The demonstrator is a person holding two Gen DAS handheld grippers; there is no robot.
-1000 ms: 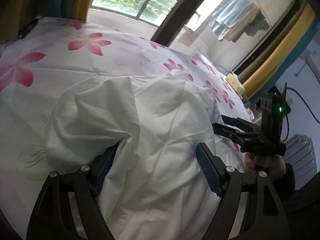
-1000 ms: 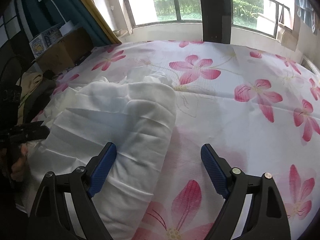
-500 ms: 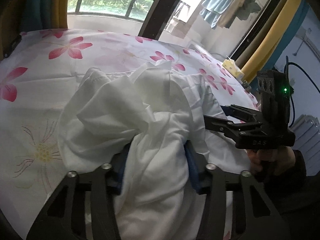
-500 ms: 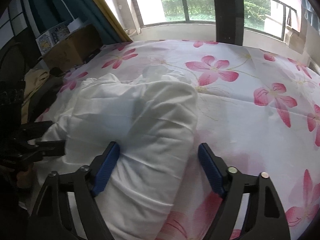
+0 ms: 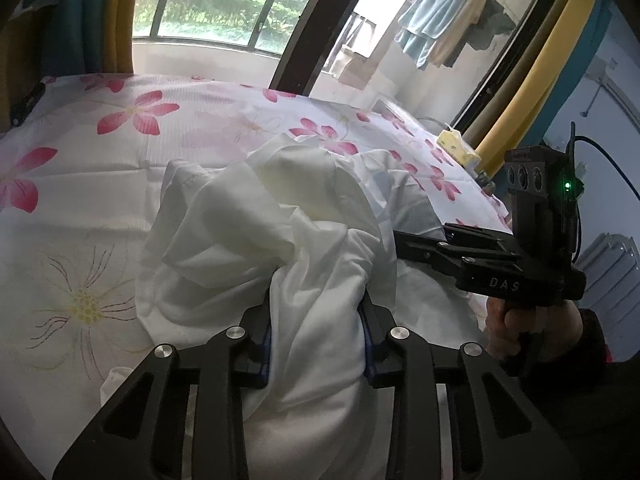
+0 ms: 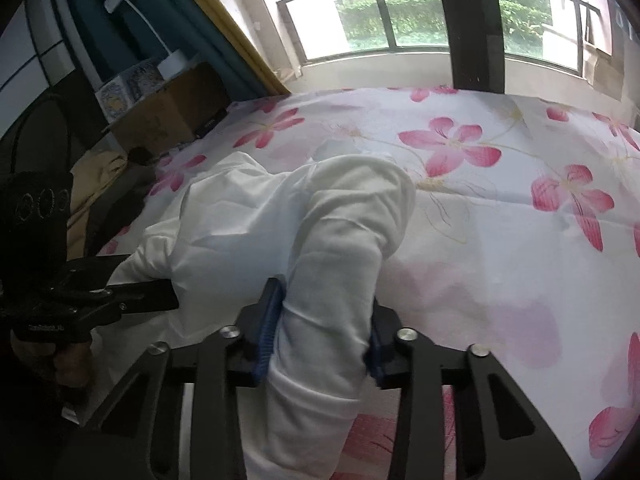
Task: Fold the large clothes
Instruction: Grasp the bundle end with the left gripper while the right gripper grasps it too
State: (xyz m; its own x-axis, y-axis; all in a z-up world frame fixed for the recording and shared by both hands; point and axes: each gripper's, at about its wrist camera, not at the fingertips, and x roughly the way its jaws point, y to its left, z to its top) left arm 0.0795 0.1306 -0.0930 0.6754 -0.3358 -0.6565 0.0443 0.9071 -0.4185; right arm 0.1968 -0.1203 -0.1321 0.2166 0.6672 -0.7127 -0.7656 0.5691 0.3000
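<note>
Broadly: flowered bedsheet [image 6: 500, 248] fills both views, and the white garment [image 5: 256, 216] lies bunched on its near edge. Left gripper [image 5: 318, 322] is clamped on a thick gather of cloth; right gripper [image 6: 322, 322] pinches a rolled fold alongside. To fold well — lift both together, keep even tension, and lay the edge flat, I judge. Both grippers are held low, level, pointing across the bed toward the window [image 6: 400, 12].
</note>
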